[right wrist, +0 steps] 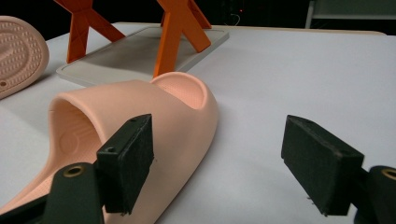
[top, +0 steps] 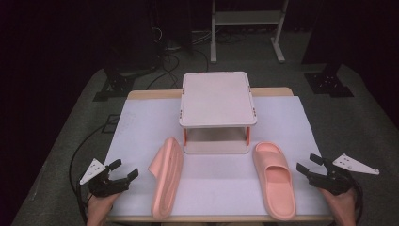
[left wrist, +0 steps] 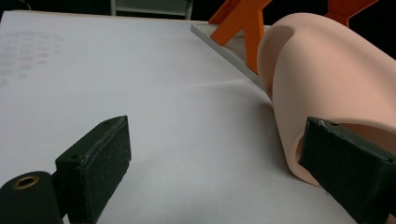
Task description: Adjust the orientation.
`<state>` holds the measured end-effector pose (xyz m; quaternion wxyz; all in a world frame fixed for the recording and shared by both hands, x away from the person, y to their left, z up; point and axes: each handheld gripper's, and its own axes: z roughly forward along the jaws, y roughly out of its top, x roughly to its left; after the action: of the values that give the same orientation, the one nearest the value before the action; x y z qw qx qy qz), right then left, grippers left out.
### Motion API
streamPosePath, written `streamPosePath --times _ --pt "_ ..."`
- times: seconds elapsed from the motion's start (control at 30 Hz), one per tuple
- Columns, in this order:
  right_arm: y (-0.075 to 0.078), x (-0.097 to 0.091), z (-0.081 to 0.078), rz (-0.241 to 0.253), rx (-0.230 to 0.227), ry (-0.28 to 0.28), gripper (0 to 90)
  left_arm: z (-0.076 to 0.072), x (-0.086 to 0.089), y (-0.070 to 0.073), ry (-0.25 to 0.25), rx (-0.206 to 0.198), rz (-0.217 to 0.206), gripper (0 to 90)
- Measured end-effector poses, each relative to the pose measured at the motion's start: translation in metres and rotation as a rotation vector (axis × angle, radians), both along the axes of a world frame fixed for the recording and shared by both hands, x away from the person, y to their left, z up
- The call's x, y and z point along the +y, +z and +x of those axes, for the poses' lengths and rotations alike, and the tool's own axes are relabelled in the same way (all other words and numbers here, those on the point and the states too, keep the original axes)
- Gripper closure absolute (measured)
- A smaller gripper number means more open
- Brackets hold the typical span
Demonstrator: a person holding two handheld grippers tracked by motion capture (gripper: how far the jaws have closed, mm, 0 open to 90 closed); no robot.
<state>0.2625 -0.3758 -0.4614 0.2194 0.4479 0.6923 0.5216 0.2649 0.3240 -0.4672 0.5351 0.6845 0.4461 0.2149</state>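
Both tools, left [top: 123,170] and right [top: 310,164], are held spread and empty beside two pink foam slippers, one upright [top: 274,179], one tipped on edge [top: 167,178], which could be toppled by a careless nudge.

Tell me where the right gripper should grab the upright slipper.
Probably the strap of the right slipper: it arches over the sole, leaving a tunnel. The right gripper, jaws open, could come from its own outer side, one jaw under the strap, one on top.

Dark room, grey carpet floor [top: 329,122]; white shelf frame [top: 247,19] top centre; black cables [top: 174,61] upper left.
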Motion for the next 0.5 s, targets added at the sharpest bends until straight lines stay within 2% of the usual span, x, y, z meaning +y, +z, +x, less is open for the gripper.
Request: streamPosePath --times 0.27,0.43,0.5 --pt "-0.0001 0.0030 0.0016 -0.013 0.007 0.009 24.6 -0.0012 0.0016 -0.0008 -0.004 0.002 -0.014 8.6" --pt "0.0000 0.0052 0.0016 -0.021 0.012 0.013 24.6 -0.0019 -0.0032 -0.0015 -0.029 0.010 -0.007 8.6" --pt "0.0004 0.0066 0.0021 -0.023 0.007 0.015 24.6 -0.0026 -0.0065 -0.0016 -0.042 0.009 0.008 8.6"
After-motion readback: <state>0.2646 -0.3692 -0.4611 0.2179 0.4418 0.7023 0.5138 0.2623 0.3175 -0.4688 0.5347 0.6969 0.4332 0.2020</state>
